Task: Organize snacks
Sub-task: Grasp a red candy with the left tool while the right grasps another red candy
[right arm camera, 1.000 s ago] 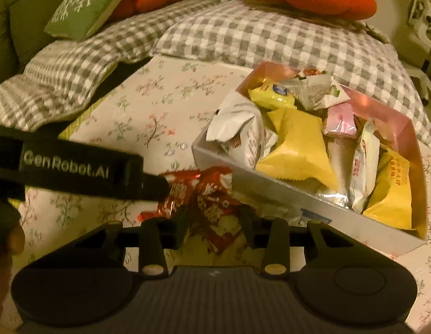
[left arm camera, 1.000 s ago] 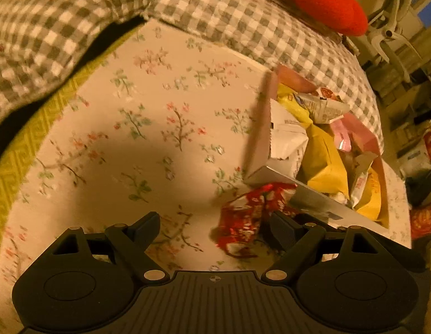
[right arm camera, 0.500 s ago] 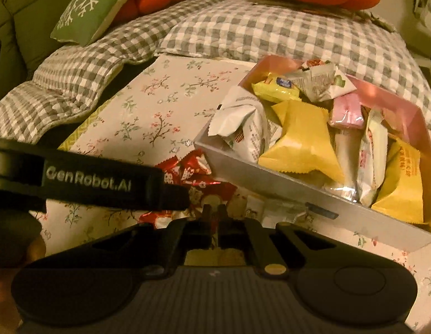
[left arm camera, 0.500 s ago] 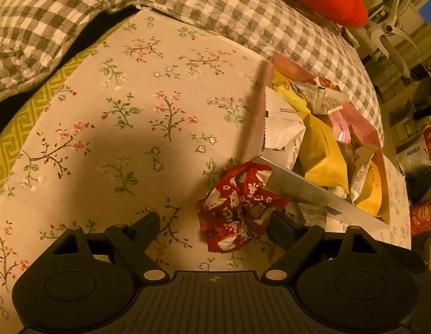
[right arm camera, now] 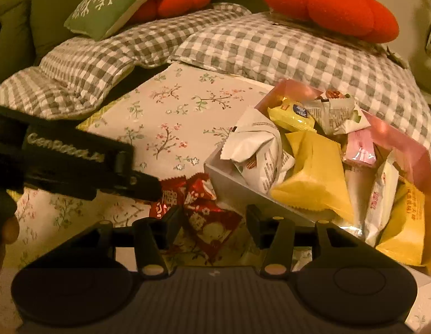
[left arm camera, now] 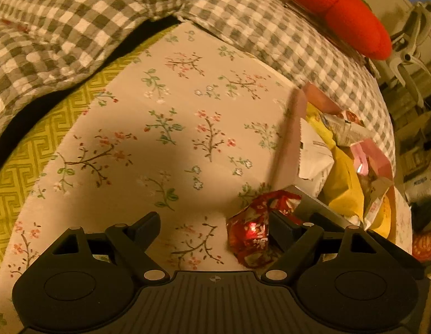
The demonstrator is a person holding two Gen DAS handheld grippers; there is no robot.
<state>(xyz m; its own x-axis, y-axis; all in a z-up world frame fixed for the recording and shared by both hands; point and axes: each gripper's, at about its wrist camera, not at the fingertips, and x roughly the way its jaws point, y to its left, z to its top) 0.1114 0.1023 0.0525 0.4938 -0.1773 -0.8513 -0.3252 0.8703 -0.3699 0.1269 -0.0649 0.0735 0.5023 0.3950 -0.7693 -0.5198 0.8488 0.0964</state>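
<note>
A small heap of red snack packets (right arm camera: 208, 218) lies on the floral cloth just outside the grey front wall of the snack box (right arm camera: 229, 179). My right gripper (right arm camera: 212, 220) straddles the heap with its jaws opening; the pads are not pressing on it. My left gripper (left arm camera: 214, 224) stands wide open over the cloth, with the red packets (left arm camera: 251, 232) against its right finger (left arm camera: 281, 226). In the right wrist view the left gripper's arm (right arm camera: 76, 164) comes in from the left, its tip touching the packets. The box (left arm camera: 313, 208) is packed with yellow, white and pink packets.
Grey checked cushions (right arm camera: 243, 47) border the far side of the cloth, with orange plush cushions (right arm camera: 332, 8) and a green pillow (right arm camera: 112, 0) behind. A yellow patterned mat (left arm camera: 34, 167) edges the cloth on the left. The bare floral cloth (left arm camera: 159, 144) spreads left of the box.
My right gripper closed fully half a second ago and has since spread apart around the red packets. My left gripper stayed open and shifted slightly beside them.
</note>
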